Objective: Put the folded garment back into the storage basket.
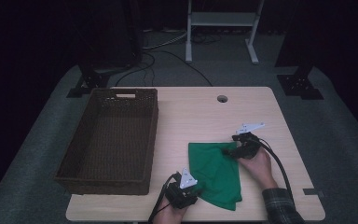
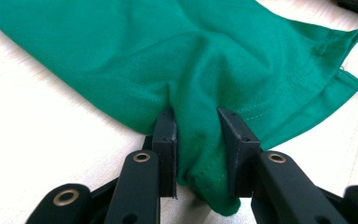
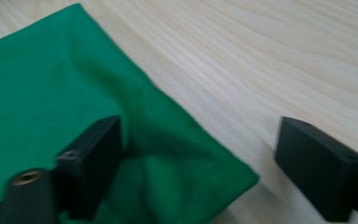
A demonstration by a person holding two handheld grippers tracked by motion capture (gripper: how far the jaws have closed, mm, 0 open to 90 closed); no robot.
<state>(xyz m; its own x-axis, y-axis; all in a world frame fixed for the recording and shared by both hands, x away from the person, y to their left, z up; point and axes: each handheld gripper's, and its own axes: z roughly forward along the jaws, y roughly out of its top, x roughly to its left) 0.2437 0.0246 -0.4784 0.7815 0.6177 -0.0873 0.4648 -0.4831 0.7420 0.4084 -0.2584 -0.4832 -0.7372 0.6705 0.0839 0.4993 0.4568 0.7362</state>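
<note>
A folded green cloth lies on the front right part of the light wooden table. At the cloth's near left edge my left gripper is shut on a bunched fold. In the left gripper view both black jaws of the left gripper press the green cloth between them. My right gripper sits at the cloth's far right corner. The right gripper view shows the right gripper open wide, one jaw resting on the green cloth and the other over bare table.
A dark wicker basket stands on the table's left half, close to the cloth's left side. A round cable hole sits near the far edge. Bare tabletop lies behind and right of the cloth. A cable trails from each gripper toward the front edge.
</note>
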